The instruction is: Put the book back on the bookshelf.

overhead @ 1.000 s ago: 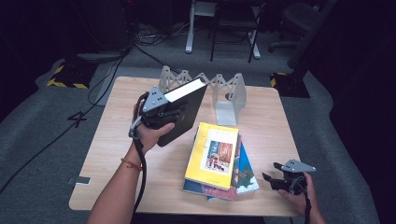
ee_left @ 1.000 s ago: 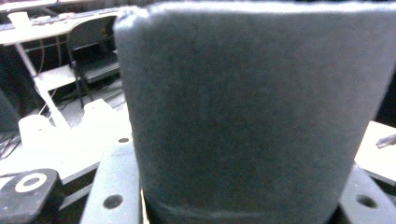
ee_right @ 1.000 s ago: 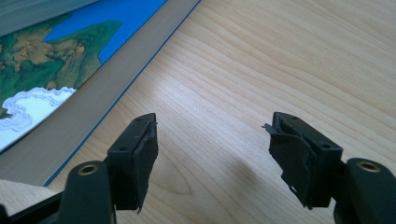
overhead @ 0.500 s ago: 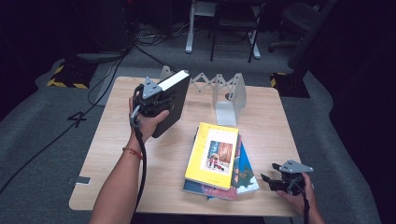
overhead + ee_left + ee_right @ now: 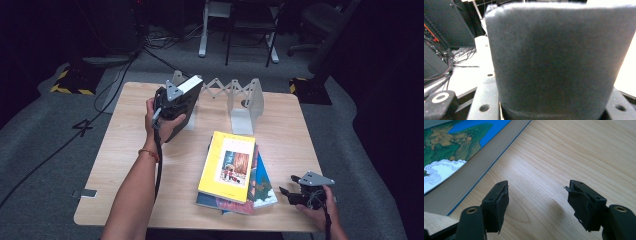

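Lower right of the high view, the right gripper (image 5: pixel 292 192) sits low over the light wooden table (image 5: pixel 120 165), jaws spread apart with nothing but bare wood grain between them in its own view. Just left of it lies a stack of paperback books (image 5: pixel 235 175) with a yellow-covered one (image 5: pixel 227 165) on top, and the blue-and-green cover of a lower book (image 5: pixel 461 147) pokes into the upper left of the right gripper view. Further up, left of centre, the left gripper (image 5: pixel 167 107) is clamped on a thick black hardcover book (image 5: pixel 182 102), held tilted above the table, its dark cover (image 5: pixel 554 62) looming large in the left gripper view. Right behind it, near the table's far edge, stands a white expandable metal book rack (image 5: pixel 242 102).
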{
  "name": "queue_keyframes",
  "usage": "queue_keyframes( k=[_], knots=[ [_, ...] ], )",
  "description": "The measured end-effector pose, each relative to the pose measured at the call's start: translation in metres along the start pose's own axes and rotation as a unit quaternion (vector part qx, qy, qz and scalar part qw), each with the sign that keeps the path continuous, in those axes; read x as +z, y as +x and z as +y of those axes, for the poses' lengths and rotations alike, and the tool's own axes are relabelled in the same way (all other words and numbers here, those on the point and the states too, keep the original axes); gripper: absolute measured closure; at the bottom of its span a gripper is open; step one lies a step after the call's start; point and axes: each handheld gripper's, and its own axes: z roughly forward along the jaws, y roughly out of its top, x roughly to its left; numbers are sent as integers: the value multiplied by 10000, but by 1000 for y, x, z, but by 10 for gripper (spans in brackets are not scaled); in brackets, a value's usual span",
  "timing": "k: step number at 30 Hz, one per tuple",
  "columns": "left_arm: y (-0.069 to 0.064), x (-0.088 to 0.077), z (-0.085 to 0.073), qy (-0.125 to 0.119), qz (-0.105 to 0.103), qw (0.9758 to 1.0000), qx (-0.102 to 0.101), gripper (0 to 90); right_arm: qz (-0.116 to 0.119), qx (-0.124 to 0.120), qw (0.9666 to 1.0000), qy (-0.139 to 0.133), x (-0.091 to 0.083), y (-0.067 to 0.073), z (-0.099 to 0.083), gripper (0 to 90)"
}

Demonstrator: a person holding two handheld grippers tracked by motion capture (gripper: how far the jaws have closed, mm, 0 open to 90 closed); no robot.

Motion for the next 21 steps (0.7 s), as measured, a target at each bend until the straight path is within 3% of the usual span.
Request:
queue_keyframes(
  k=[10, 17, 21],
  knots=[
    [10, 11, -5, -57, 246, 9992, -296, 531, 3, -67, 10000, -35, -2, 1, 0, 339],
    [25, 7, -16, -237, 293, 9966, -738, 529, 9, -104, 9999, 8, 1, 3, 0, 339],
    [24, 4, -19, -260, 296, 9965, -731, 526, 16, -132, 9999, 25, 2, 4, 0, 340]
  ],
)
